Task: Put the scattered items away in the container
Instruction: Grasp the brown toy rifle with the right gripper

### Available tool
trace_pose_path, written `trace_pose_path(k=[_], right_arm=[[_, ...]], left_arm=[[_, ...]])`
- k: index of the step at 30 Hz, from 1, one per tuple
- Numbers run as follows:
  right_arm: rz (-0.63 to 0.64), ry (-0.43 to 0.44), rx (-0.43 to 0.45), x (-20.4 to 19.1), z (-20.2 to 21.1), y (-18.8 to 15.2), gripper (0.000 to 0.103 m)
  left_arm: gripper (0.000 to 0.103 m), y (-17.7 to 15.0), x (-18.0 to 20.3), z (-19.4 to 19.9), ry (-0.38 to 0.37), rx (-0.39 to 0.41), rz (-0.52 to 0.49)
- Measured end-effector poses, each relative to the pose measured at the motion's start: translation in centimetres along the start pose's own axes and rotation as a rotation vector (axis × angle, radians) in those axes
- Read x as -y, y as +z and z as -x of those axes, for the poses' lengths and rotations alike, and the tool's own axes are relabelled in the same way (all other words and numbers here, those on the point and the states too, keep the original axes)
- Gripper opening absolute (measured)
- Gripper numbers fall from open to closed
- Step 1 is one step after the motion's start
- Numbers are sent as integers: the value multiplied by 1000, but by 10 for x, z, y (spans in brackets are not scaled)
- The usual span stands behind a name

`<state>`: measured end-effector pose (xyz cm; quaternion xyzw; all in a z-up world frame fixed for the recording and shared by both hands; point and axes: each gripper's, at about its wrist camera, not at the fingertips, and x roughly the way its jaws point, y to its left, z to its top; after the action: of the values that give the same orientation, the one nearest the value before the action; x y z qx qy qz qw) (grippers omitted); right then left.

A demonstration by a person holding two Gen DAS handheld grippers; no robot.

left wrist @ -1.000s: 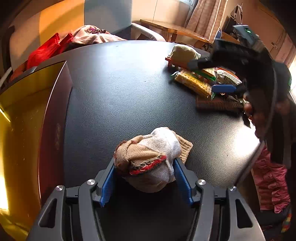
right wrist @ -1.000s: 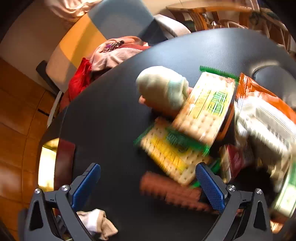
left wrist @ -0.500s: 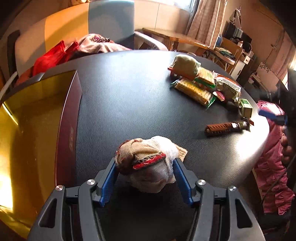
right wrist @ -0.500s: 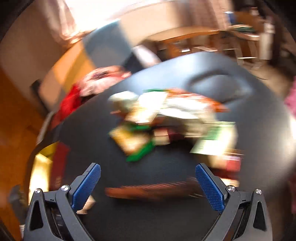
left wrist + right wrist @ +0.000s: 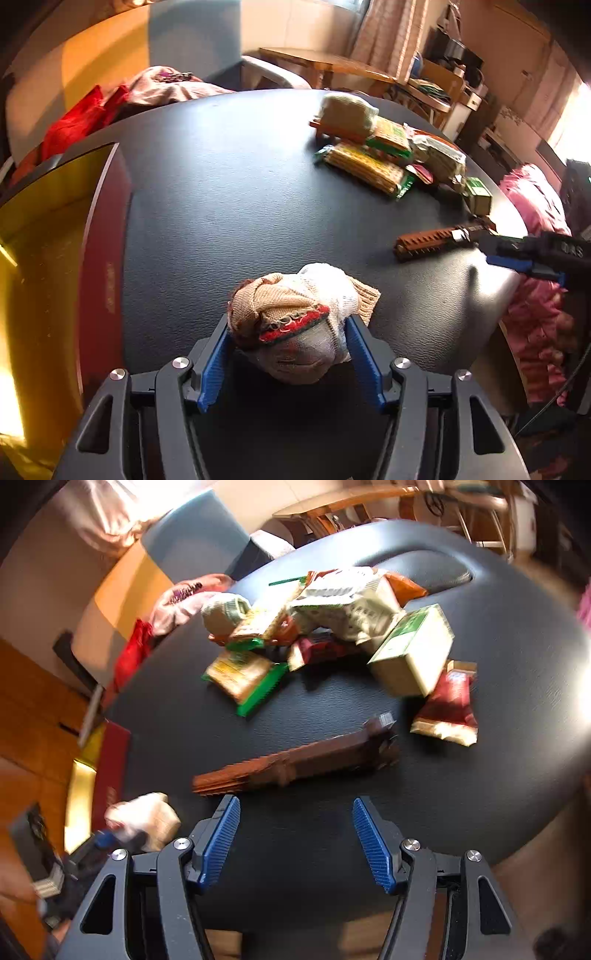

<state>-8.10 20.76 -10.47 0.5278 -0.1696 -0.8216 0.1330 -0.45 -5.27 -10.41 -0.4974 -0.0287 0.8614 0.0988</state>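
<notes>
My left gripper (image 5: 288,325) is shut on a bundle of rolled socks (image 5: 295,325), beige and white with a red trim, just above the black table (image 5: 221,206). The gold-lined red container (image 5: 48,236) stands at the table's left edge. My right gripper (image 5: 295,812) is open and empty, just short of a long brown snack bar (image 5: 295,760), which also lies at the right in the left wrist view (image 5: 436,240). A pile of biscuit packs (image 5: 243,675), a green-and-cream box (image 5: 413,650) and a red packet (image 5: 448,709) lies beyond it.
A chair with red and pink clothes (image 5: 110,103) stands behind the table. A pink cloth (image 5: 535,295) hangs off the table's right edge. A wooden table (image 5: 332,62) stands farther back.
My right gripper has pulled back from over the snack pile to the table's near edge and narrowed its jaws. My left gripper has kept the sock bundle and lifted it slightly.
</notes>
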Motion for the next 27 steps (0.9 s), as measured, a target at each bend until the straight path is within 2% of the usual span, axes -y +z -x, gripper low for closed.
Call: trace_pose_path(k=[2,8,12,13,17,19,23,27], right_arm=[[-4,-59,17,-7,-12,5,66],[-31,-82,67,-18,-34,26,72],[142,-97,93,-47,-51,31,69],[196,-105,92,-55,-55,31,61],[381,-82,68,-72,-56,18,54],[356,-83,70,-63,-49,15,54],[227,-91,65,-46,-46,19,61],[151,-107,55,-49,-51,23,63]], left_arm=[[61,-1,4,-2,-22,-10,1],[61,-10,11,0,-69,-16,17],[61,-13,7,1,-69,-12,30],[61,-13,4,3,-67,-13,40],[61,-15,-8,7,-54,-2,89],[61,-12,-14,8,-47,9,104],[61,-6,-16,6,-72,13,105],[61,-2,-13,0,-94,-2,103]])
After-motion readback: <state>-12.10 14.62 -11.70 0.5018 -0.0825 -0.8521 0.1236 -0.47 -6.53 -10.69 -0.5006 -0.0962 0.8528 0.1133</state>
